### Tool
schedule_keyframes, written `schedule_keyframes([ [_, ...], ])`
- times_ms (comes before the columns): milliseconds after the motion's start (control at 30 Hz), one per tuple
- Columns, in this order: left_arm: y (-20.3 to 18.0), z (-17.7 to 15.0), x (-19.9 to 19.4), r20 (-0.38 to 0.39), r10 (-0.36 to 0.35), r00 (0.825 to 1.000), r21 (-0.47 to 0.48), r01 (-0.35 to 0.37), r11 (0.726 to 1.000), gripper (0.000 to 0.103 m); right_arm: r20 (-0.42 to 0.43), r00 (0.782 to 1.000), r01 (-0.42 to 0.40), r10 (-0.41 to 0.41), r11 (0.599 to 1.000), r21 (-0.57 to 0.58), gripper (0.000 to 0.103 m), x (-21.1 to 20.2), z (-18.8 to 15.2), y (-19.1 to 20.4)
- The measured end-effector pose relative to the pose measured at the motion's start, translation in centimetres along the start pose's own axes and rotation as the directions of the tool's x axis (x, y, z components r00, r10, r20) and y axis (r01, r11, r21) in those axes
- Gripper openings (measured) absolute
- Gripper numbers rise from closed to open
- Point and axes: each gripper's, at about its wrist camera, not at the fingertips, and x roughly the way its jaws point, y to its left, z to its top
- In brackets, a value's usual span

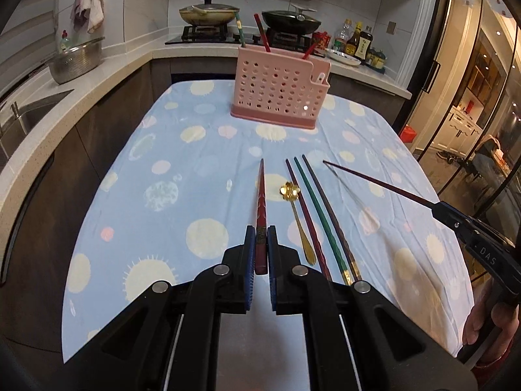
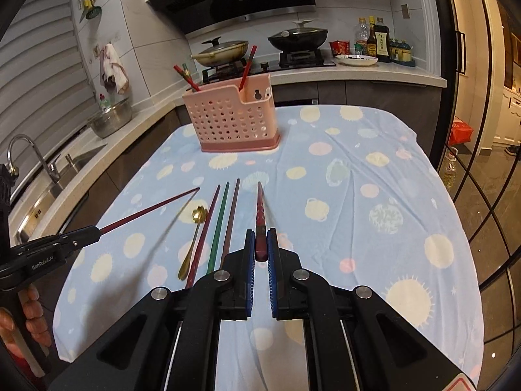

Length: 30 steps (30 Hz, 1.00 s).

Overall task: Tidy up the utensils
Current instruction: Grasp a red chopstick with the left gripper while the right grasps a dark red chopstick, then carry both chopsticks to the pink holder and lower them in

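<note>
My left gripper (image 1: 260, 234) is shut on a red chopstick (image 1: 260, 202) held above the table. My right gripper (image 2: 261, 238) is shut on another red chopstick (image 2: 260, 210); it also shows at the right of the left wrist view (image 1: 374, 182). On the cloth lie a gold spoon (image 1: 298, 218) and three chopsticks: dark red (image 1: 304, 208), green (image 1: 317, 208) and brown (image 1: 329, 208). In the right wrist view they lie left of my gripper, the spoon (image 2: 192, 241) leftmost. A pink perforated utensil holder (image 1: 276, 89) stands at the far end and holds several chopsticks.
The table has a blue dotted cloth (image 1: 182, 169). A counter with a sink (image 2: 55, 176) and a steel bowl (image 1: 76, 62) runs along the left. A stove with two pans (image 1: 247, 19) and bottles (image 1: 358, 44) is behind. A glass door (image 1: 472, 97) is on the right.
</note>
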Motion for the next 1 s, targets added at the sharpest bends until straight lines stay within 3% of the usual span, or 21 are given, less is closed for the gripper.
schedule_keyframes([
  [400, 0.5, 6.4, -0.8, 0.130, 0.040, 0.991, 0.012, -0.042, 0.999, 0.007, 0.144, 0.990, 0.011, -0.006, 0.999, -0.036, 0.007, -1.2, 7.0, 0.1],
  [1000, 0.3, 13.0, -0.3, 0.208, 0.063, 0.976, 0.028, -0.071, 0.997, 0.007, 0.206, 0.978, -0.018, 0.032, 0.997, -0.069, 0.007, 0.7, 13.3, 1.7],
])
